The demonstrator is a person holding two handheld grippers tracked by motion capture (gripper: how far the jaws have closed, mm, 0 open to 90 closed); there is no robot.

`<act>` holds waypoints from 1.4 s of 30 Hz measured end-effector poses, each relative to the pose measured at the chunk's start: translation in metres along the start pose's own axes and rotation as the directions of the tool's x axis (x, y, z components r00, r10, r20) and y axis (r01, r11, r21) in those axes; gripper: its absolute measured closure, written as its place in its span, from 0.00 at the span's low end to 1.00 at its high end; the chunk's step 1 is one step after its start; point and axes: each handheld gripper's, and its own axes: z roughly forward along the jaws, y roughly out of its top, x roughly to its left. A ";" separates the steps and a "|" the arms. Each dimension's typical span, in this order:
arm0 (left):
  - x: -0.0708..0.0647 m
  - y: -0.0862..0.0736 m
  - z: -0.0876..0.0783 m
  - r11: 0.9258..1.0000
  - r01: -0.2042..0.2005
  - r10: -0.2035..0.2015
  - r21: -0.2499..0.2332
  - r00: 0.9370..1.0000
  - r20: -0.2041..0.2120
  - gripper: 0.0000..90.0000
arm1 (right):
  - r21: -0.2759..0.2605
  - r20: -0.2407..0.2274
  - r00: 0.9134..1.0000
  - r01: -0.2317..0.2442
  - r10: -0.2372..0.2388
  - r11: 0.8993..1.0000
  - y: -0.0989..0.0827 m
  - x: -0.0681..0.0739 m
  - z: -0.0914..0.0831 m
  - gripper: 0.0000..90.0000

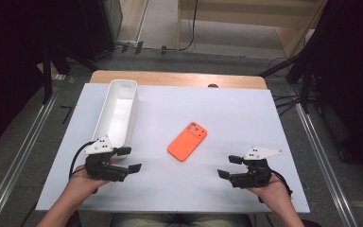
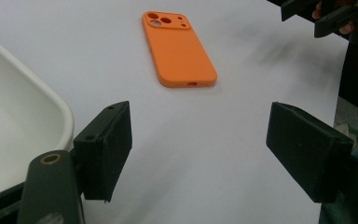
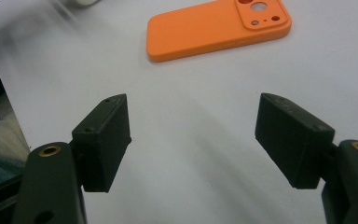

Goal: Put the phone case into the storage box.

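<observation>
Mid-table, orange phone case [image 1: 187, 141], camera end far-right, diagonal; both grippers wide, empty.

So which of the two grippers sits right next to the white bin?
The left gripper. It sits by the near end of the white bin, while the right gripper is across the table, beyond the orange phone case.

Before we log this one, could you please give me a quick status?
Left gripper and right gripper: jaws open, empty, low over table. Orange silicone phone case: flat, camera cutouts up, between them, untouched. Long white plastic bin beside left gripper; path clear.
</observation>
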 end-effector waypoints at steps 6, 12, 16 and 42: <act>-0.001 0.000 0.000 1.000 0.001 -0.001 -0.007 1.000 -0.010 0.24 | 0.004 -0.004 1.000 -0.006 0.006 1.000 0.000 0.000 0.000 0.28; -0.001 0.002 0.001 1.000 0.011 -0.011 -0.014 1.000 0.005 0.24 | 0.003 -0.007 1.000 -0.008 0.008 1.000 0.000 -0.001 0.002 0.28; -0.002 0.004 0.002 1.000 0.018 -0.018 -0.012 1.000 0.010 0.24 | 0.001 -0.004 1.000 -0.012 0.012 1.000 0.000 -0.001 0.002 0.28; -0.013 0.029 0.013 0.998 0.056 -0.056 -0.019 0.998 0.005 0.20 | 0.008 -0.016 1.000 -0.021 0.021 1.000 0.000 -0.001 0.002 0.28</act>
